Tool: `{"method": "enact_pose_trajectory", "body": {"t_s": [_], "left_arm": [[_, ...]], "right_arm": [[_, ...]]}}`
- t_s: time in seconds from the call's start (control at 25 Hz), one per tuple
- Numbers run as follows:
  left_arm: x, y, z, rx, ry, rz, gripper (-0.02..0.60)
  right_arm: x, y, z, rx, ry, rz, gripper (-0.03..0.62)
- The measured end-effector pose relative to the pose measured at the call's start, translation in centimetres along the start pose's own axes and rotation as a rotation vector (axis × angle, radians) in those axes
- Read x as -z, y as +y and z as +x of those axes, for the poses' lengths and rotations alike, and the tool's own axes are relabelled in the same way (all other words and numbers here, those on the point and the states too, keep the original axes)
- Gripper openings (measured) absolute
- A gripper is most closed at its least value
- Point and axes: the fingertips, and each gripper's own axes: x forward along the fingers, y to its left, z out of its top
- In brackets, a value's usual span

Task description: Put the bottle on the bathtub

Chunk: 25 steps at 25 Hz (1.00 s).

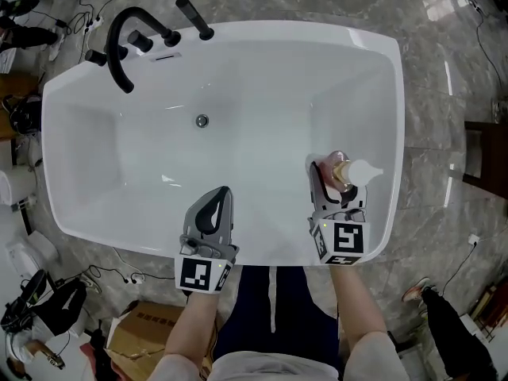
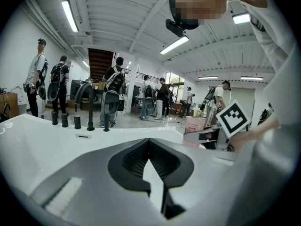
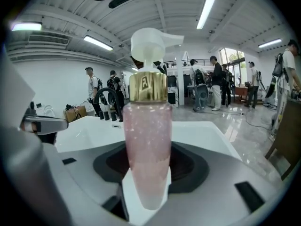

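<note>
A pink bottle (image 1: pixel 343 171) with a gold collar and a white pump head stands upright between the jaws of my right gripper (image 1: pixel 333 184), which is shut on it over the near right part of the white bathtub (image 1: pixel 238 30). In the right gripper view the bottle (image 3: pixel 146 140) fills the middle, clamped low on its body by the right gripper (image 3: pixel 146 173), with the bathtub rim (image 3: pixel 202 132) behind it. My left gripper (image 1: pixel 221 193) hovers over the tub's near rim, shut and empty. In its own view the left gripper (image 2: pixel 149 144) has its jaws closed tip to tip.
A black faucet (image 1: pixel 123 46) with handles stands on the tub's far left corner, and a drain (image 1: pixel 202 121) sits in the tub floor. A cardboard box (image 1: pixel 139 328) and cables lie on the marble floor at near left. Several people (image 2: pixel 113 91) stand beyond the tub.
</note>
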Motion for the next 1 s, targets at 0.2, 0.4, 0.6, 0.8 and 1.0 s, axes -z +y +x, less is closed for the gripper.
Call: {"method": "enact_pose_trajectory", "body": {"t_s": [0.2,0.4,0.6,0.8,1.0], "left_arm": [[0.9,0.1,0.5,-0.001,0.019,-0.002,0.008],[1.3,0.5,0.6,-0.023,0.022,-0.017,0.008],[1.2,0.0,0.0,-0.039,0.023,-0.022,0.008],[1.8,0.1,-0.6,-0.058,0.026,-0.038,0.008],[2.9,-0.2,-0.6,-0.075,0.050,-0.086,0.008]], "right_arm": [[-0.9,-1.8,5.5,0.014,-0.024,-0.009,0.218],[-3.1,-3.6,11.2,0.014,-0.053,-0.044,0.218],[-5.4,-5.7,16.0,0.020,-0.066,-0.042,0.218],[-7.0,-7.6,21.4,0.053,-0.056,-0.039,0.218],[-9.5,-9.9,24.7,0.100,-0.091,-0.055,0.218]]}}
